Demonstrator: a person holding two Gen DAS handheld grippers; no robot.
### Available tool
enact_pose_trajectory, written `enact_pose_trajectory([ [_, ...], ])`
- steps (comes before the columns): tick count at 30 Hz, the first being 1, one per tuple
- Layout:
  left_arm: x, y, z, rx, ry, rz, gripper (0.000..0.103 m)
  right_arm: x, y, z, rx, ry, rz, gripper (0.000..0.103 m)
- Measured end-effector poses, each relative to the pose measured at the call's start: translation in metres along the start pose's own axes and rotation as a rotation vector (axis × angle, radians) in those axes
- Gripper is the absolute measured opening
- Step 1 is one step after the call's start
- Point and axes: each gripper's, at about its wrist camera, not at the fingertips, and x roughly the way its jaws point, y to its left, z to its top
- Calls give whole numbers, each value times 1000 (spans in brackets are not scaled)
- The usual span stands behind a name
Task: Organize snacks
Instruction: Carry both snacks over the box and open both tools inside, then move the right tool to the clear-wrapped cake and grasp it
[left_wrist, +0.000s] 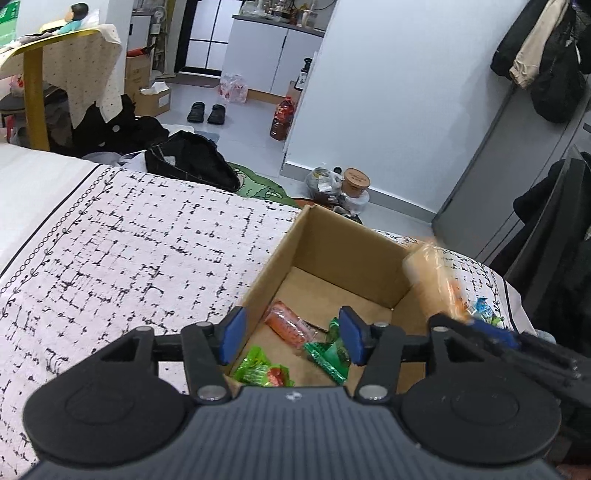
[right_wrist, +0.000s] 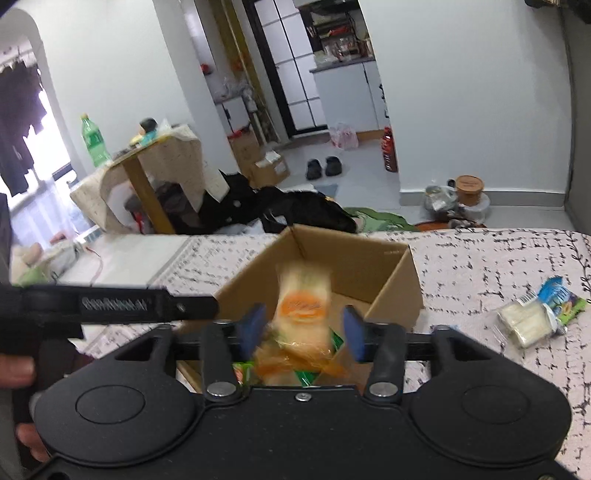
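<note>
Snacks half boxed, one packet in mid-air over the carton

Snacks are being gathered into an open cardboard box (left_wrist: 332, 251) that sits on the patterned bedspread (left_wrist: 129, 240). Going from left to right: the left gripper (left_wrist: 291, 338) hangs over the box's near-left corner with its blue pads spread wide and nothing between them. Below it, on the box floor, lie a green packet (left_wrist: 258, 371), an orange-red packet (left_wrist: 286, 323) and another green packet (left_wrist: 328, 356).

Further right, the right gripper (right_wrist: 303, 328) is over the near rim of the box, jaws wide apart. A pale orange-printed packet (right_wrist: 301, 314) sits between the pads, blurred, and neither pad appears to press on it. I judge it to be loose and dropping, though the blur makes that uncertain. In the left wrist view the same packet (left_wrist: 432, 280) shows at the box's right wall, level with the rim.

That position is the main risk. If the packet is falling this close to the right wall, it could strike the rim and tip outward onto the bedspread instead of landing inside. The box stands on soft bedding, so a knock from either gripper could also shift or tilt it.

Farthest right, a white-wrapped snack (right_wrist: 522, 321) and a blue and green packet (right_wrist: 561, 299) lie on the bedspread, well apart from the box, not yet collected. They touch one another, so a wide grasp might drag both.
</note>
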Motion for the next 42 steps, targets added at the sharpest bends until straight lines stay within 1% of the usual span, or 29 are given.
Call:
enact_pose_trajectory([
  [3, -2, 3, 1, -14, -2, 0, 61, -7, -4, -1, 19, -6, -15, 61],
  [5, -3, 2, 0, -13, -3, 6, 64, -15, -9, -2, 28, -25, -41, 71],
  [6, -3, 1, -1, -8, -2, 12, 67, -19, -12, -2, 29, -30, -52, 74],
  [8, -2, -2, -1, 0, 1, 17, 69, -26, -18, -3, 36, -36, -80, 84],
  [9, -1, -4, -2, 4, 8, 16, 69, -28, -22, -4, 40, -33, -90, 86],
  [11, 0, -8, -2, 12, 14, 12, 69, -33, -30, -6, 52, -28, -112, 93],
  [13, -1, -13, -2, 21, 8, 8, 70, -37, -35, -9, 54, -24, -129, 96],
  [15, -2, -19, -4, 22, -1, 3, 75, -42, -41, -12, 65, -23, -149, 97],
  [19, -1, -32, -7, 19, 2, 10, 76, -55, -52, -19, 108, -39, -178, 103],
  [22, -2, -38, -12, 20, -6, -11, 79, -64, -58, -25, 106, -47, -196, 103],
  [25, -2, -46, -17, 50, -5, -26, 83, -70, -63, -33, 113, -39, -215, 103],
  [27, -3, -50, -20, 62, -8, -47, 89, -74, -65, -37, 113, -30, -217, 103],
  [31, -4, -59, -26, 81, 0, -80, 94, -79, -64, -41, 94, -23, -230, 103],
  [33, -5, -62, -28, 84, 2, -89, 99, -81, -64, -42, 92, -22, -232, 103],
  [35, -6, -65, -30, 90, 0, -105, 102, -83, -65, -44, 94, -20, -237, 103],
  [40, -9, -71, -32, 87, 12, -143, 102, -88, -69, -48, 103, -10, -245, 103],
  [42, -11, -76, -35, 102, 17, -151, 102, -91, -73, -52, 117, 0, -253, 103],
])
